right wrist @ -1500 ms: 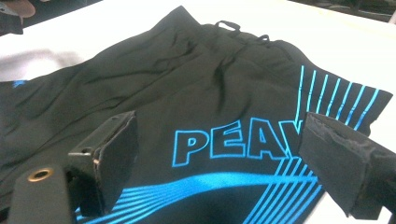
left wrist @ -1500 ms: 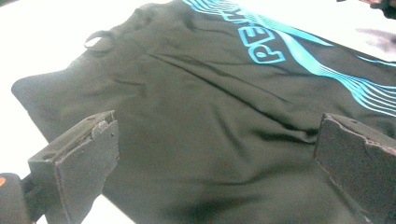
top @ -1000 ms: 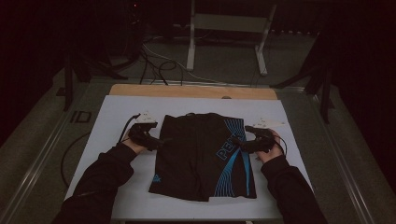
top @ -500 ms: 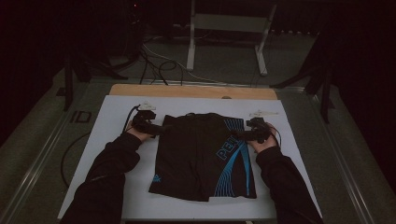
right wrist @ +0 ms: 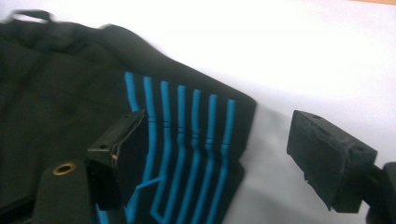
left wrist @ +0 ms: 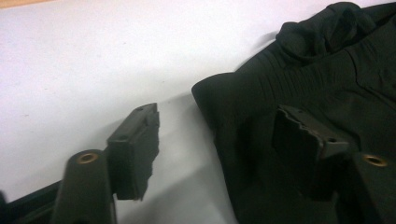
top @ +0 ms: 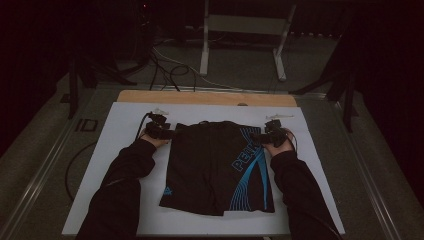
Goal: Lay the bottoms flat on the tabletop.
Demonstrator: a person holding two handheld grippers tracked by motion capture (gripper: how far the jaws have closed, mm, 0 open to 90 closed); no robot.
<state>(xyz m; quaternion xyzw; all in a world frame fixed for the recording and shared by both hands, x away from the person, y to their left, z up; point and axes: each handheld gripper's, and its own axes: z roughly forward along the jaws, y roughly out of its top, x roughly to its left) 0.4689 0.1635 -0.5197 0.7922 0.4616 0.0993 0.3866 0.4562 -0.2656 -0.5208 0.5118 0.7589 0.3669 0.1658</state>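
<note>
Black shorts [top: 215, 167] with blue stripes and lettering lie flat on the white table sheet [top: 105, 165], waistband at the far end. My left gripper [top: 170, 133] sits at the waistband's left corner, open; in the left gripper view the black fabric [left wrist: 299, 88] lies between the jaws, one jaw over the cloth, the other over bare sheet. My right gripper [top: 256, 138] sits at the right corner, open. In the right gripper view the blue-striped corner [right wrist: 191, 140] lies between the spread jaws.
A wooden strip [top: 205, 97] borders the sheet's far edge. Behind the table stand a white metal frame [top: 245, 30] and loose cables [top: 170, 70] on the floor. Dark stands flank both sides. Bare sheet lies left and right of the shorts.
Both grippers have moved away from me along the shorts' sides, from mid-height up to the two waistband corners.
</note>
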